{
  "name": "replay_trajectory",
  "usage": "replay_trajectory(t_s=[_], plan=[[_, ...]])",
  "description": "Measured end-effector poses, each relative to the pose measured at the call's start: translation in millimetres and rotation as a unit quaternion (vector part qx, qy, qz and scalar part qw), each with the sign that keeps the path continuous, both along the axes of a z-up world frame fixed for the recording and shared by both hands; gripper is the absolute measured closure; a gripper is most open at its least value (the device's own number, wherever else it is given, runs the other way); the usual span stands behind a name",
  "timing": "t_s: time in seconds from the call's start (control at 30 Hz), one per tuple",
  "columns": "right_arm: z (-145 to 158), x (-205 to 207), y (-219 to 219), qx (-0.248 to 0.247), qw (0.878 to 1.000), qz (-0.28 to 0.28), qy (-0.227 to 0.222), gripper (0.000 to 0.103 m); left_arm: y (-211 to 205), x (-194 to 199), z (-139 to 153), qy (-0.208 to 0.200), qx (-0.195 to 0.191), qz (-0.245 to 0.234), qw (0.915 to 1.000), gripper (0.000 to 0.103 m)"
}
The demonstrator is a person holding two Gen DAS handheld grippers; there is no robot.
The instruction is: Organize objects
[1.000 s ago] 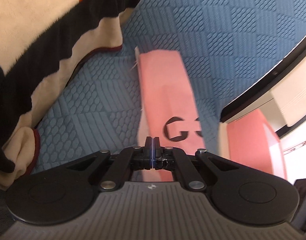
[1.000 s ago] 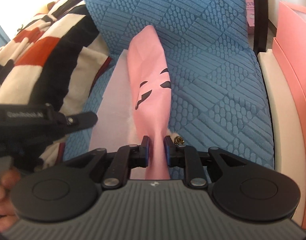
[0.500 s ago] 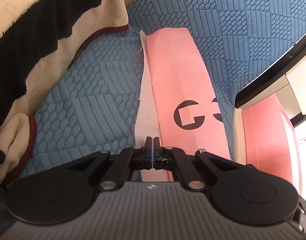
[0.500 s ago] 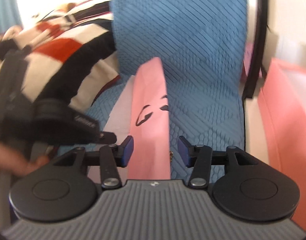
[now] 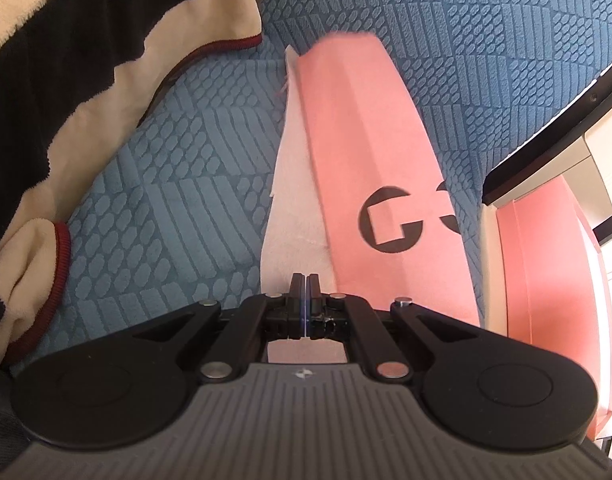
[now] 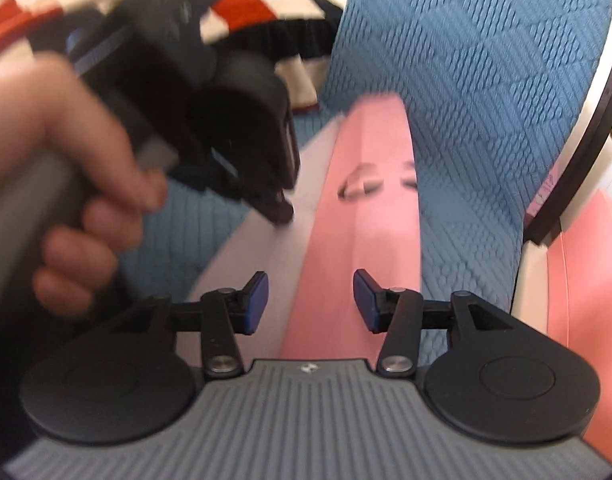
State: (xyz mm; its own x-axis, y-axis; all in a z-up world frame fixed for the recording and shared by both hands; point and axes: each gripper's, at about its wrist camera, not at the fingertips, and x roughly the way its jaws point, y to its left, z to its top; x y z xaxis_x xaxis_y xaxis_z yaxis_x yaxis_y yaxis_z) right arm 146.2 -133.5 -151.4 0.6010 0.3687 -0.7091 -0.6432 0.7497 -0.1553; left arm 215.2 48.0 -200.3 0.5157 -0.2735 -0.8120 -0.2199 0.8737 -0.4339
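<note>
A long folded pink bag (image 5: 365, 140) with black letters lies on a blue textured cushion (image 5: 178, 200). A pale sheet (image 5: 294, 216) sticks out along its left side. My left gripper (image 5: 304, 280) is shut, its tips at that pale sheet; I cannot tell whether they pinch it. The right wrist view shows the same left gripper (image 6: 280, 212), held by a hand (image 6: 86, 140), touching the pale sheet (image 6: 266, 248). My right gripper (image 6: 310, 300) stands open over the near end of the pink bag (image 6: 369, 208), and its blue pads do not press on the bag.
A black, cream and red striped blanket (image 5: 86, 40) is heaped on the cushion's left side. A black frame edge (image 5: 545, 136) borders the cushion on the right. Beyond that edge stands a pink box (image 5: 545, 280). Blue cushion (image 6: 465, 120) rises behind the bag.
My right gripper let go of the pink bag's near end, opened, rolled and drew back. The bag now lies flat. The left gripper stayed shut, now over the pale sheet.
</note>
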Motion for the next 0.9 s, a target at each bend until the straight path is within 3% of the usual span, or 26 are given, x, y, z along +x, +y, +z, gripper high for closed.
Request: replay_trajectory(t_s=[0.17,0.4,0.47,0.57,0.73,0.9], plan=[[-11,2,0,-0.028,1.000,0.003,0.009,0.047,-5,1,-3,0.004,0.016,-0.008,0.9998,0.103],[-26,-9,8,-0.123,0.991,0.005,-0.052,0.045,-10,1,-6,0.006,0.030,-0.016,0.9994,0.103],[-28,-13,10,-0.139,0.988,0.008,-0.072,0.038,-11,1,-6,0.005,0.032,-0.017,0.9993,0.103],[-28,-16,12,-0.167,0.981,-0.002,-0.097,0.038,-12,1,-6,0.004,0.035,-0.019,0.9992,0.103],[-19,-16,8,-0.171,0.976,-0.025,-0.134,0.037,-13,1,-6,0.004,0.037,-0.019,0.9991,0.103],[0,-12,-5,-0.140,0.975,-0.066,-0.158,0.038,-13,2,-6,0.004,0.036,-0.019,0.9992,0.102]])
